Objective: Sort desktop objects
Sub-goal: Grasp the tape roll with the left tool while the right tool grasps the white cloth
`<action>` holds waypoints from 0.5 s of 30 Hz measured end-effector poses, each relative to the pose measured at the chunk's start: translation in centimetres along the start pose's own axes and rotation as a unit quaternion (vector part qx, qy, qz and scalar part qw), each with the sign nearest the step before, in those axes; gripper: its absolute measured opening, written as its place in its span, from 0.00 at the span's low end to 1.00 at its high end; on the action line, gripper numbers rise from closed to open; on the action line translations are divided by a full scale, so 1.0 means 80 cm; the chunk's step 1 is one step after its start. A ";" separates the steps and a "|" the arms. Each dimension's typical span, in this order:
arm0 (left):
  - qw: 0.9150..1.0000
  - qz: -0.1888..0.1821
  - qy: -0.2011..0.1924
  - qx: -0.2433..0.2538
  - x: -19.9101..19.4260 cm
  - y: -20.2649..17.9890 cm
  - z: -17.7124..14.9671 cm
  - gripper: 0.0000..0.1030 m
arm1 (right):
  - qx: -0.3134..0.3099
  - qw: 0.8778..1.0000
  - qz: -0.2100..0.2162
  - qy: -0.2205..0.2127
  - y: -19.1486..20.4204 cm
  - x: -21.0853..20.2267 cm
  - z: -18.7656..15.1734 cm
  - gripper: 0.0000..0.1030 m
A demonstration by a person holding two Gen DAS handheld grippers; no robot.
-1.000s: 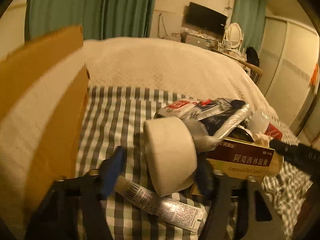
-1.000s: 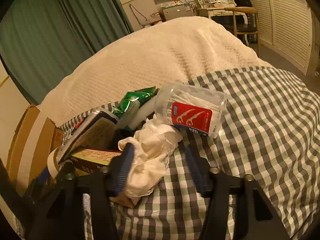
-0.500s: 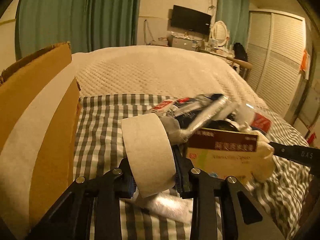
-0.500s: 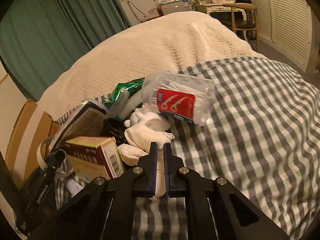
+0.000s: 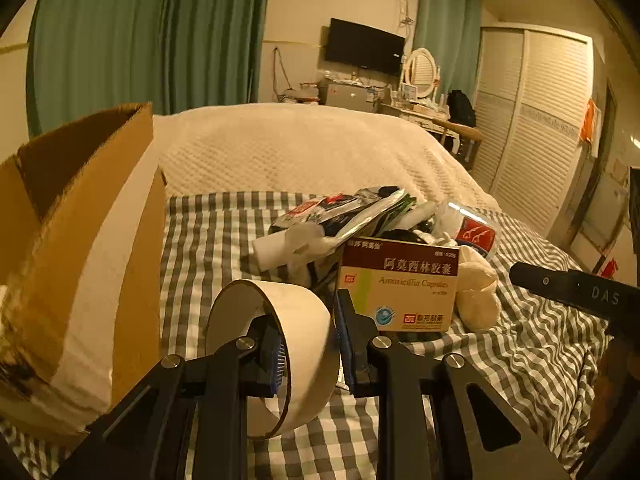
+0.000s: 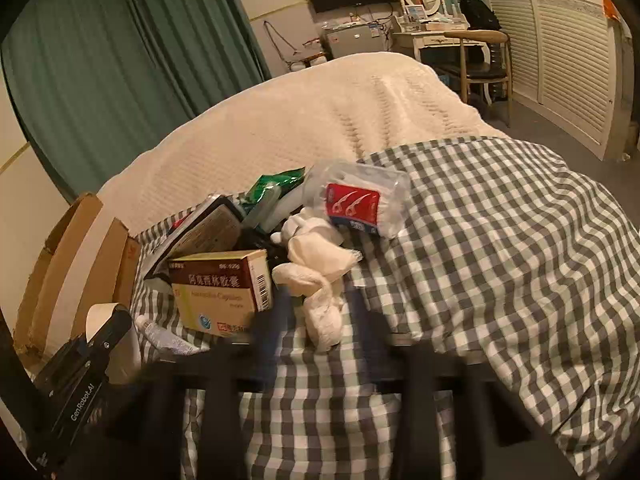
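Note:
My left gripper [image 5: 308, 344] is shut on a white tape roll [image 5: 304, 320] and holds it just above the checked cloth, beside the cardboard box [image 5: 80, 264]. My right gripper [image 6: 320, 320] is open and blurred, its fingers on either side of a white cloth [image 6: 320, 276] that lies on the pile. A medicine box [image 6: 220, 288] stands in the pile; it also shows in the left wrist view [image 5: 400, 284]. A clear floss-pick jar [image 6: 356, 204] lies behind the cloth. A small tube [image 6: 160, 332] lies by the medicine box.
The pile also holds foil packets [image 5: 344, 216] and a green packet [image 6: 272, 188]. The checked cloth [image 6: 500, 248] covers the near bed; a cream blanket [image 6: 320, 120] lies beyond. The left gripper's body [image 6: 80, 384] shows low left in the right wrist view.
My left gripper closed on the tape roll and lifted it toward the cardboard box. My right gripper closed on the white cloth half a second ago and has since opened.

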State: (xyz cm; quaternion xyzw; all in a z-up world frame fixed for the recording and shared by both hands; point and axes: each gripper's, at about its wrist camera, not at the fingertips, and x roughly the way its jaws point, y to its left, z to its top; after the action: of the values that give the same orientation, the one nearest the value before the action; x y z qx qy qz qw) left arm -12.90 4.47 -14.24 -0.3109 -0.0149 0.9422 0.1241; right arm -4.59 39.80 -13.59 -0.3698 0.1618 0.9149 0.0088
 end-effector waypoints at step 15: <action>0.999 -0.012 0.030 0.011 0.047 -0.005 -0.012 0.22 | -0.020 0.997 -0.007 0.075 -0.012 0.097 0.001 0.13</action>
State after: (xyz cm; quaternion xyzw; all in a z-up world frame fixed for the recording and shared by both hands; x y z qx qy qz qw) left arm -15.13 5.73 -17.15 -0.3372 -0.0047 0.9310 0.1395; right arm -10.15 39.96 -19.05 -0.4388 0.1412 0.8874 -0.0046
